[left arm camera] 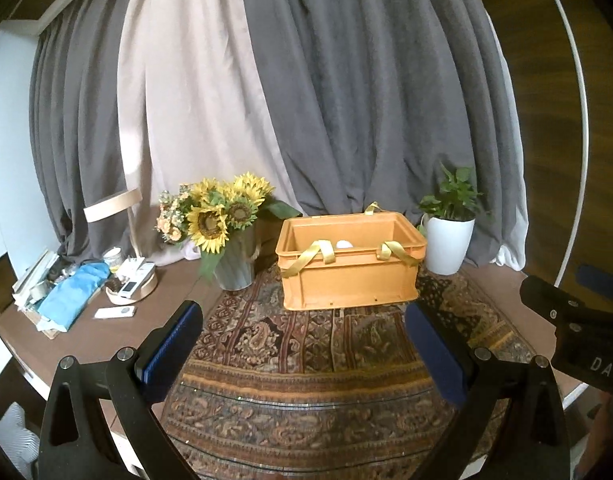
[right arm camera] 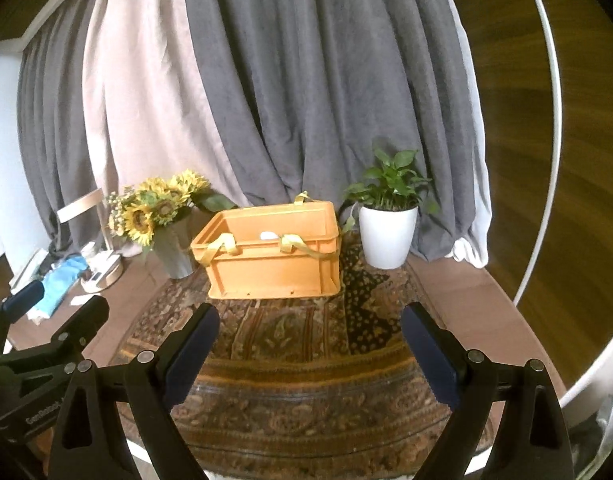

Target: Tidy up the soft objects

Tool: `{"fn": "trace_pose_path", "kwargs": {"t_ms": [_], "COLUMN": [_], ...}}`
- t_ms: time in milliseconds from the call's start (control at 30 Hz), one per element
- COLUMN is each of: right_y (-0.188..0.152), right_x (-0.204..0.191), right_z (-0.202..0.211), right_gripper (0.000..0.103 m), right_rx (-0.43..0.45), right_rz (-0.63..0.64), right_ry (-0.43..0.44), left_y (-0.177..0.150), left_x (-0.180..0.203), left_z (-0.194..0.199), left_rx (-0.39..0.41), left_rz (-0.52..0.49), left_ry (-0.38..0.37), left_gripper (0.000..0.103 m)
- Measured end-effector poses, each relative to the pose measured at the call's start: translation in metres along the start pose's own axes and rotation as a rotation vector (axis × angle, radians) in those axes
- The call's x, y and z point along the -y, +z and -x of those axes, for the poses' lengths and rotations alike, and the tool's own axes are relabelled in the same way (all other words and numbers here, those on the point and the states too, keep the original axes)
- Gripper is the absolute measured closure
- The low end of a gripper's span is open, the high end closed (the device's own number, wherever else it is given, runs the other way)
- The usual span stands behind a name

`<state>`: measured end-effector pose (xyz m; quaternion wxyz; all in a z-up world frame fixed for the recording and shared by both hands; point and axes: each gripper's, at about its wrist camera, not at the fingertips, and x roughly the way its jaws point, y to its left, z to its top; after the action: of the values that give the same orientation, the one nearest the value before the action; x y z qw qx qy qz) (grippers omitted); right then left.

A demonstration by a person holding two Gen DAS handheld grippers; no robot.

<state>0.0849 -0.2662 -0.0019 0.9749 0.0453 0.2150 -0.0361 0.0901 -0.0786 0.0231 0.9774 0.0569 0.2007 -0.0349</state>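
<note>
An orange plastic crate (left arm camera: 348, 276) with yellow ribbon handles (left arm camera: 311, 258) stands on the patterned rug; it also shows in the right wrist view (right arm camera: 272, 266). A white soft object (left arm camera: 343, 244) peeks above its near wall, and shows in the right wrist view (right arm camera: 269, 235) too. My left gripper (left arm camera: 304, 318) is open and empty, a short way in front of the crate. My right gripper (right arm camera: 310, 320) is open and empty, also in front of the crate. The rest of the crate's inside is hidden.
A vase of sunflowers (left arm camera: 222, 220) stands left of the crate, a white potted plant (left arm camera: 450, 236) right of it. Clutter with a blue cloth (left arm camera: 72, 294) and remotes lies at the far left. Grey and beige curtains hang behind. The rug (left arm camera: 306, 360) covers the round table.
</note>
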Motion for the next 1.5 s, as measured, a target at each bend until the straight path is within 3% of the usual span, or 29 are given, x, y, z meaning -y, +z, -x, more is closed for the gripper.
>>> {"fn": "trace_pose_path", "kwargs": {"t_ms": [567, 1500], "right_y": [-0.02, -0.037], "right_x": [0.002, 0.013], "right_z": [0.056, 0.086], "right_gripper": [0.01, 0.01], "right_rx": [0.022, 0.027], "right_rz": [-0.007, -0.019], "right_ry": [0.022, 0.018], "left_y": [-0.014, -0.021], "left_x": [0.003, 0.017], "left_z": [0.066, 0.101], "left_rx": [0.044, 0.059], "left_rz": [-0.011, -0.017], "left_ry": [-0.003, -0.027], "left_gripper": [0.0, 0.0]}}
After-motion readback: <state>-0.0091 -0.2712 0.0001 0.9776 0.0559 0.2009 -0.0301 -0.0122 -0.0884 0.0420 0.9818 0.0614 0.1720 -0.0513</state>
